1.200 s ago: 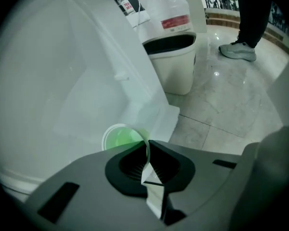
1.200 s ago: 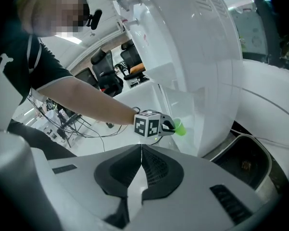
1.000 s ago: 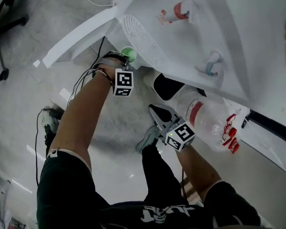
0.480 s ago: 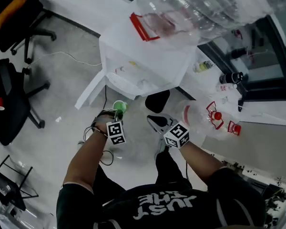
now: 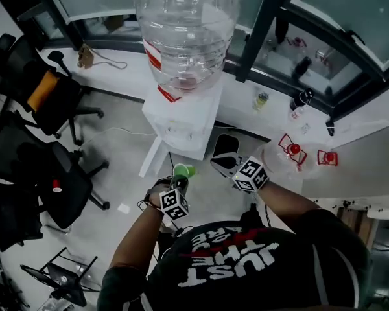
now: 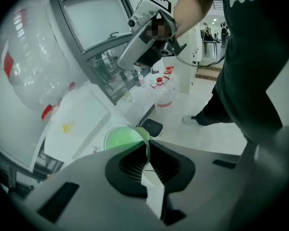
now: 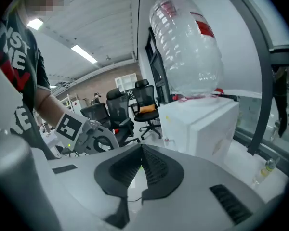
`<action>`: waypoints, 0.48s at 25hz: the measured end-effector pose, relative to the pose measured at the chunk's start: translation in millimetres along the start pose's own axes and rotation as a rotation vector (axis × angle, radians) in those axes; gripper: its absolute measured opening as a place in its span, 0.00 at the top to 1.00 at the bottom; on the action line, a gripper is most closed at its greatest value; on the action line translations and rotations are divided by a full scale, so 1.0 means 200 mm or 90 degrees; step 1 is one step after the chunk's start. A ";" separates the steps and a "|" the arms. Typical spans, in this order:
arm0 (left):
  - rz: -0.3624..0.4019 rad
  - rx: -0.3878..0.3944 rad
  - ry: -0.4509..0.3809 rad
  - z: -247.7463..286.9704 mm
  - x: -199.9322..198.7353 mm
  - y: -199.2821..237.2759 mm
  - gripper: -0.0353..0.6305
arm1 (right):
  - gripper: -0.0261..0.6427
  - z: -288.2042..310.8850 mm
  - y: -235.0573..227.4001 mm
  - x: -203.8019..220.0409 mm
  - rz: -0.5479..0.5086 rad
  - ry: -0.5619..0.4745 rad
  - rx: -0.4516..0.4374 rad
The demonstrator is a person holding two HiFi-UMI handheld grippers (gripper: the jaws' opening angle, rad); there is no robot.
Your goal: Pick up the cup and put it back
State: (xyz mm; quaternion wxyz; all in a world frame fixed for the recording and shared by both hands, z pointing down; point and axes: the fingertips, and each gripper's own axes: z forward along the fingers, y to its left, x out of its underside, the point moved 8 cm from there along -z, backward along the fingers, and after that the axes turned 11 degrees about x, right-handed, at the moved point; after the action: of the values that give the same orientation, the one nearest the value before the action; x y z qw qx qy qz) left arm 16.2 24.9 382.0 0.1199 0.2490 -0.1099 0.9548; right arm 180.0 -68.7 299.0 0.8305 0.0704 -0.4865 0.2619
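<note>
A green cup (image 5: 184, 170) hangs in front of the white water dispenser (image 5: 181, 118), level with its lower part. My left gripper (image 5: 179, 179) is shut on the cup's rim. In the left gripper view the thin rim of the cup (image 6: 121, 138) is pinched between the dark pads, with the cup's mouth turned toward the camera. My right gripper (image 5: 225, 163) is held to the right of the cup, shut with nothing in it. In the right gripper view its pads (image 7: 154, 170) meet and the right gripper (image 7: 141, 163) faces the dispenser (image 7: 202, 124).
A large clear water bottle (image 5: 185, 24) stands on top of the dispenser. Black office chairs (image 5: 45, 102) are on the left. More bottles (image 5: 292, 151) and small items lie along the white ledge (image 5: 259, 109) under the windows at right. A dark bin (image 5: 224, 144) sits beside the dispenser.
The head view has risen and pulled back, so the dispenser and bottle now look farther away. Both grippers stay low in front of it, the left one still holding the cup.
</note>
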 end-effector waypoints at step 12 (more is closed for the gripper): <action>0.034 -0.107 -0.081 -0.87 -0.42 0.17 0.91 | 0.91 -0.51 0.04 -0.70 -0.024 -0.118 0.008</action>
State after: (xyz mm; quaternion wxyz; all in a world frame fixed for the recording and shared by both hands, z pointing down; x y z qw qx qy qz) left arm -0.2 24.3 187.4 0.1080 0.2954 -0.2035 0.9272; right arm 200.2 -74.6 127.0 0.7863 0.1091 -0.5581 0.2416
